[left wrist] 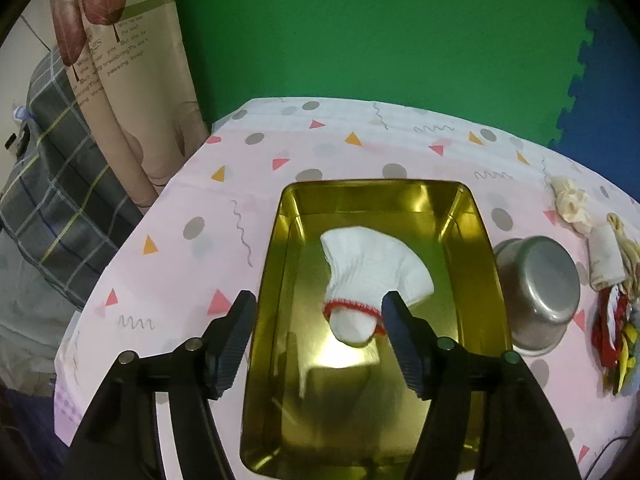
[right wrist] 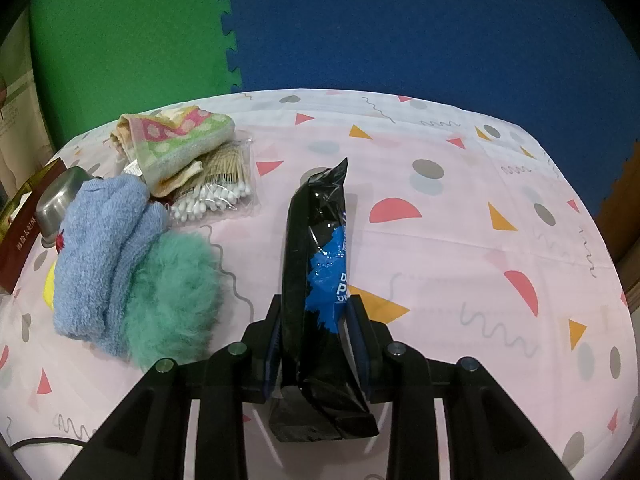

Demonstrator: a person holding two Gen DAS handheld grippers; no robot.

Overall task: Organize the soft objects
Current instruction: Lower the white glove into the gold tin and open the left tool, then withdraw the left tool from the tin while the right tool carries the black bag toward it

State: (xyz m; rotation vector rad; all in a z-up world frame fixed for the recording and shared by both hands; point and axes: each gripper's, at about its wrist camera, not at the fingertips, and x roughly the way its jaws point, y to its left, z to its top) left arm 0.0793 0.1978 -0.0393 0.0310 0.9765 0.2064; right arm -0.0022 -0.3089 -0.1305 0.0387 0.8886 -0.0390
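In the left wrist view a white knitted glove [left wrist: 370, 280] with a red cuff band lies inside a gold metal tray [left wrist: 472, 240]. My left gripper [left wrist: 318, 306] is open above the tray's near part, its fingers on either side of the glove's cuff, not touching it. In the right wrist view my right gripper [right wrist: 316, 316] is shut on a black and blue plastic packet [right wrist: 316, 276], held lengthwise above the table. To its left lie a blue towel [right wrist: 96, 256], a green fluffy puff [right wrist: 172, 296] and a folded flowered cloth [right wrist: 176, 140].
An upturned steel bowl [left wrist: 536, 292] stands right of the tray, also seen in the right wrist view [right wrist: 60, 200]. Cream gloves [left wrist: 572, 204], a white roll [left wrist: 606, 260] and red-yellow items [left wrist: 618, 332] lie at the right edge. A cotton swab bag [right wrist: 218, 188] lies by the cloth.
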